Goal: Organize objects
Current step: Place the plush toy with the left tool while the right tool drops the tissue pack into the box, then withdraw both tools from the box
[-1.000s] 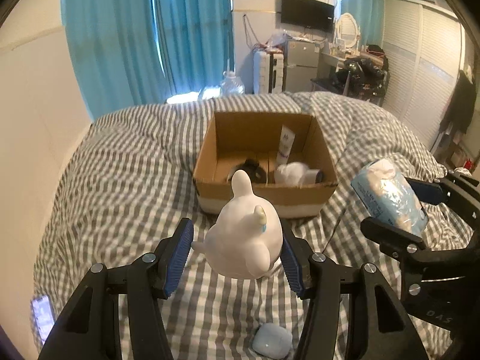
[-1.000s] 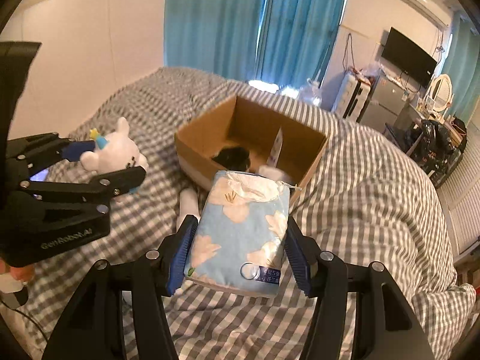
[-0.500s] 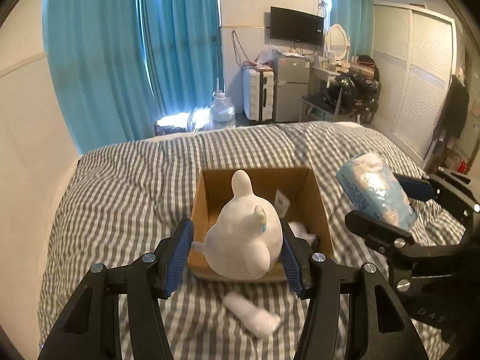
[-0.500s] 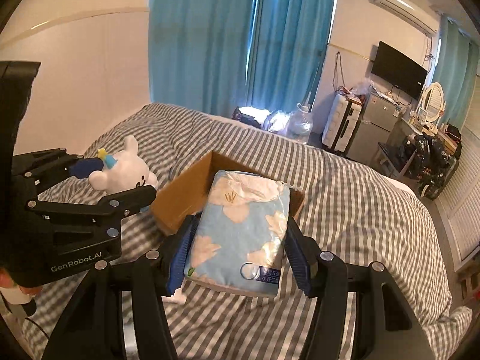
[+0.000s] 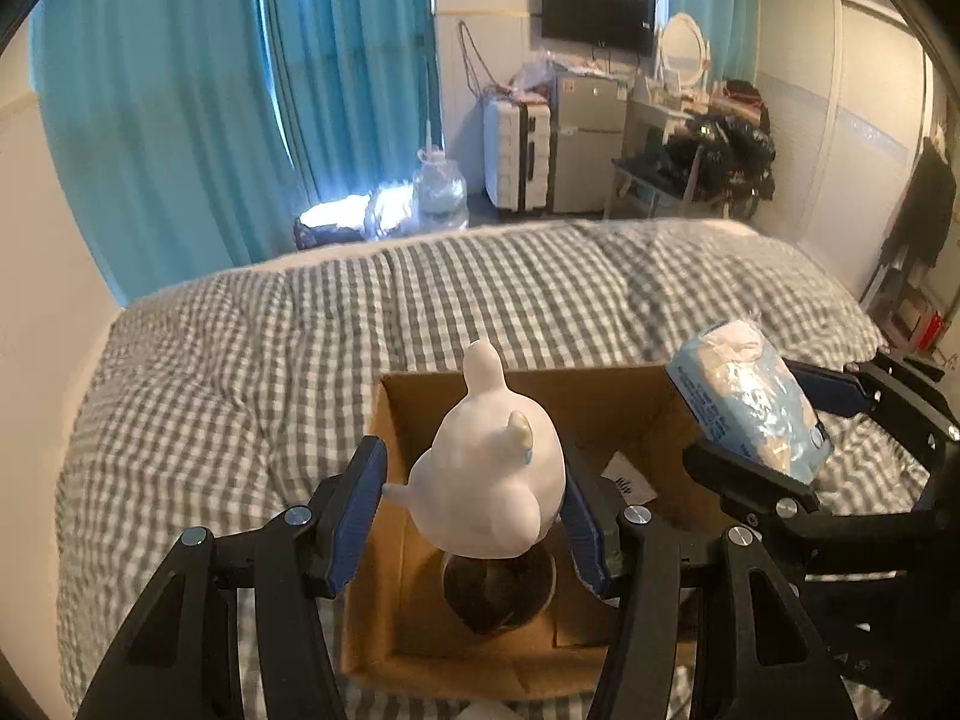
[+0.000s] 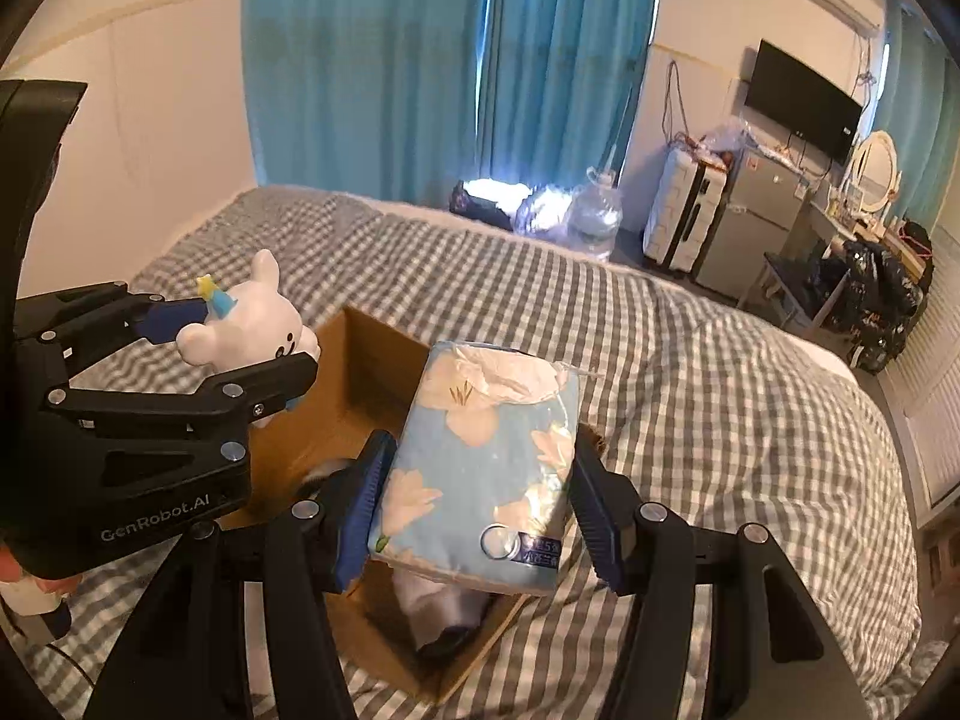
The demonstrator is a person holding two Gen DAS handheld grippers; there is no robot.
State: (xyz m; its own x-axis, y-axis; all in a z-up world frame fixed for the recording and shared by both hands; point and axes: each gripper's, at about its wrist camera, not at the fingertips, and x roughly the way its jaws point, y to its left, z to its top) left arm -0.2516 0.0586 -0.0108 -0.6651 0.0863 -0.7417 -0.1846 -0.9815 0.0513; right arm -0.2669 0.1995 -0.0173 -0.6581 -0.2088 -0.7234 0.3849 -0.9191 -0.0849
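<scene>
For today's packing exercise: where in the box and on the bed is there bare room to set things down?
Free: the cardboard box floor by its far wall, and the checked blanket beside and beyond the box. Crowded: the near box end, with a dark round object and white item.

White plush toy (image 5: 489,480), blue floral tissue pack (image 6: 480,456) — grey-white checked bedspread (image 5: 240,372), brown box (image 5: 600,402)

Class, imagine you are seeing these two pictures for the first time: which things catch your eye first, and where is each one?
A white plush toy sits clamped in the left gripper, held over an open cardboard box on the grey checked bed. Beside it, the right gripper grips a light blue flowered tissue pack, also above the box. Behind, bright turquoise curtains fill the far wall.
</scene>
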